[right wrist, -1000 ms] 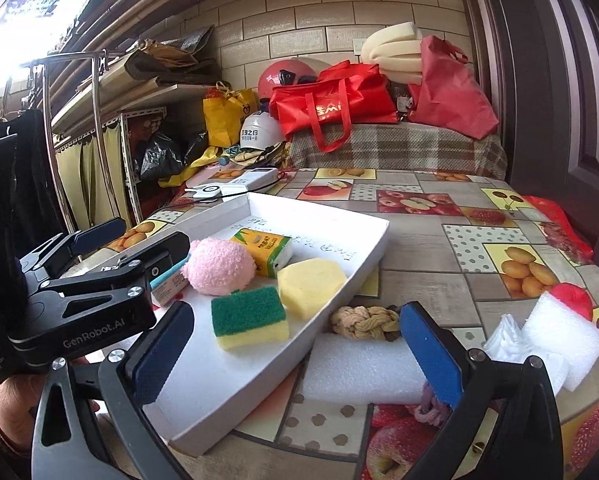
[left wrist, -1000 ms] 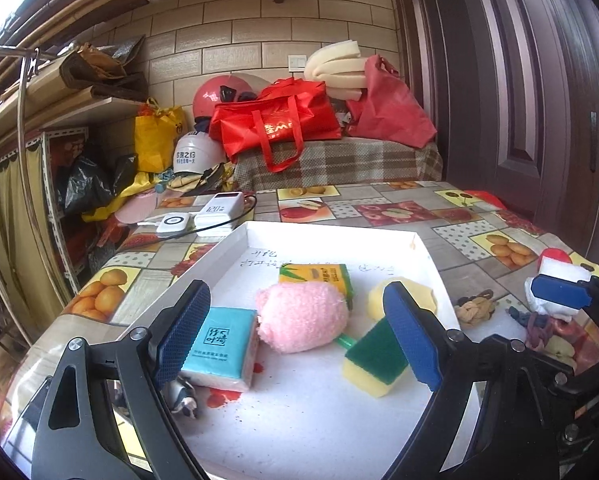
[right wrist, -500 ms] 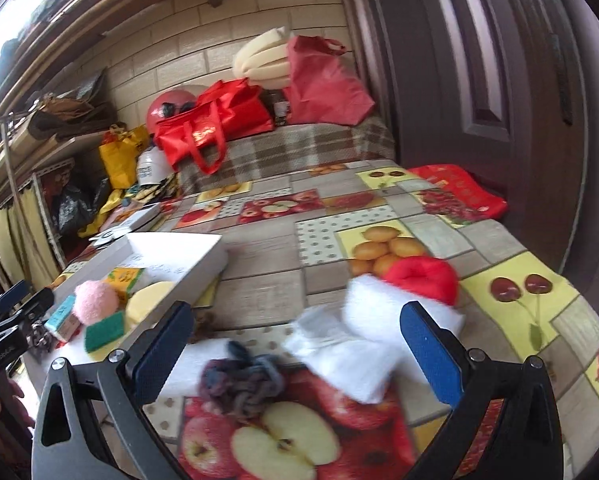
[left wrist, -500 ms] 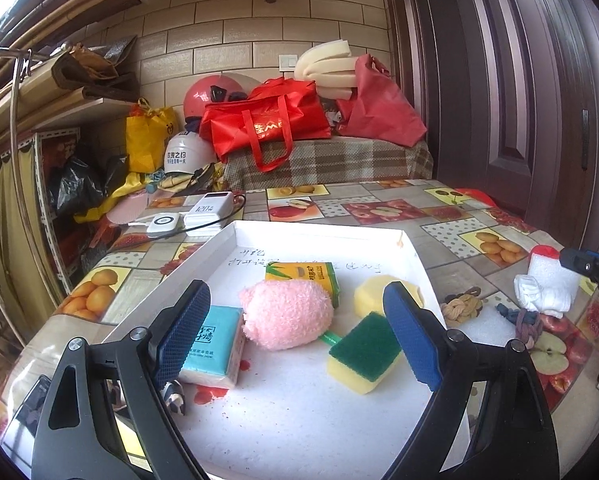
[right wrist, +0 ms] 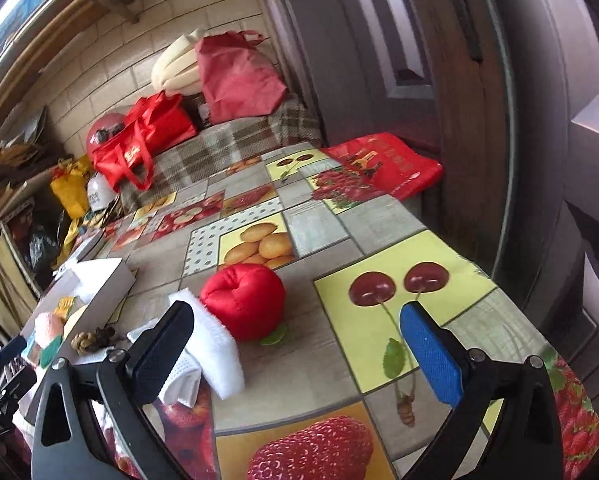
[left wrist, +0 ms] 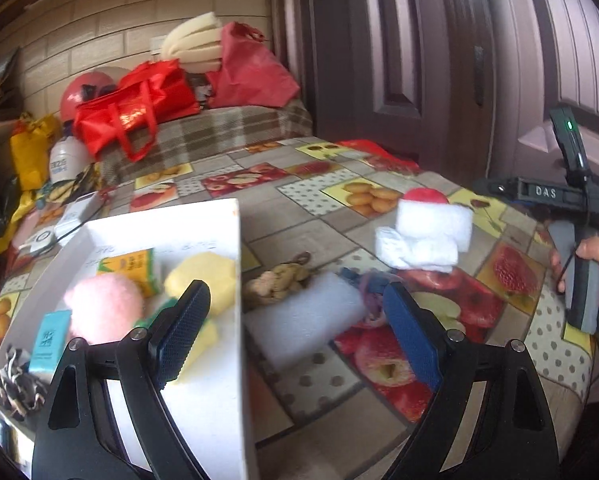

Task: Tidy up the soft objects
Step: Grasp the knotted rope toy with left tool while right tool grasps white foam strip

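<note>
Tongs have swung right off the tray (left wrist: 227,240): left tongs (left wrist: 295,336) gape empty over the foam block (left wrist: 303,316), right tongs (right wrist: 295,348) gape toward the red plush (right wrist: 243,300) on the counter (right wrist: 379,220). Blur permitting, loose pieces come next.

Left gripper (left wrist: 295,332) is held level, jaws spread wide, nothing between the blue pads (left wrist: 409,340); both black finger arms reach up from the bottom edge of its own view. Right gripper (right wrist: 295,344) likewise gapes wide with nothing clamped (its left finger looks dark, its right pad (right wrist: 429,354) bright blue). In the left wrist view the right gripper's body sits at the far right, handle upright, gripped by the person's right hand (left wrist: 597,264), fingers wrapped round the grey grip.
</note>
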Available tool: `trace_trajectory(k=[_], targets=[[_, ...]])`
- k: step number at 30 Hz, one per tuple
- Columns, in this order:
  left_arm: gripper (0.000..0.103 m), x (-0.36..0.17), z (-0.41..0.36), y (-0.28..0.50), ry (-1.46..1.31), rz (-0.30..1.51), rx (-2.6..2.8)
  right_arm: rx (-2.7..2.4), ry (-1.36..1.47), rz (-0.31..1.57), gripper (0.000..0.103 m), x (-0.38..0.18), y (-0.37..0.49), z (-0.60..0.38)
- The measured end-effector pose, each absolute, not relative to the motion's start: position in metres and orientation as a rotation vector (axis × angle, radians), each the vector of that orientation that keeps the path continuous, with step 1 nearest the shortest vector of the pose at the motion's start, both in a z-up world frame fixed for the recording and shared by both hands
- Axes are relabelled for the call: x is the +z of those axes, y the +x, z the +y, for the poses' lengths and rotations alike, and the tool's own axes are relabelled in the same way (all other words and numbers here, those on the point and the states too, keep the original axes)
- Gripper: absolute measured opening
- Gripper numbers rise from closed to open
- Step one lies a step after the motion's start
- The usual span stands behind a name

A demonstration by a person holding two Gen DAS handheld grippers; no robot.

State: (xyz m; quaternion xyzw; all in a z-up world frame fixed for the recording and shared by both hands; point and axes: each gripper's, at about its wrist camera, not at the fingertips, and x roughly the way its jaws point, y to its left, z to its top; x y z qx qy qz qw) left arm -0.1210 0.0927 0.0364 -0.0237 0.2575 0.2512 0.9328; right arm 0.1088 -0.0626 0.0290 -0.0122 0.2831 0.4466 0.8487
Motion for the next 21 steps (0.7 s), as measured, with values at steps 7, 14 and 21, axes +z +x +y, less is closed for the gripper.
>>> trace_trajectory(k=[7,14,21], targets=[[0.080,0.020,0.072,-0.058,0.092,0.694,0.456,1.071,-0.157,0.651,0.087,0.018,0.095,-0.015],[0.048,0.003,0.077,-0.034,0.097,0.812,0.425,1.161,-0.131,0.772,0.041,0.005,0.104,-0.001],[0.021,0.020,0.063,-0.057,0.123,0.663,0.411,1.139,-0.012,0.604,0.019,0.023,0.093,-0.032]])
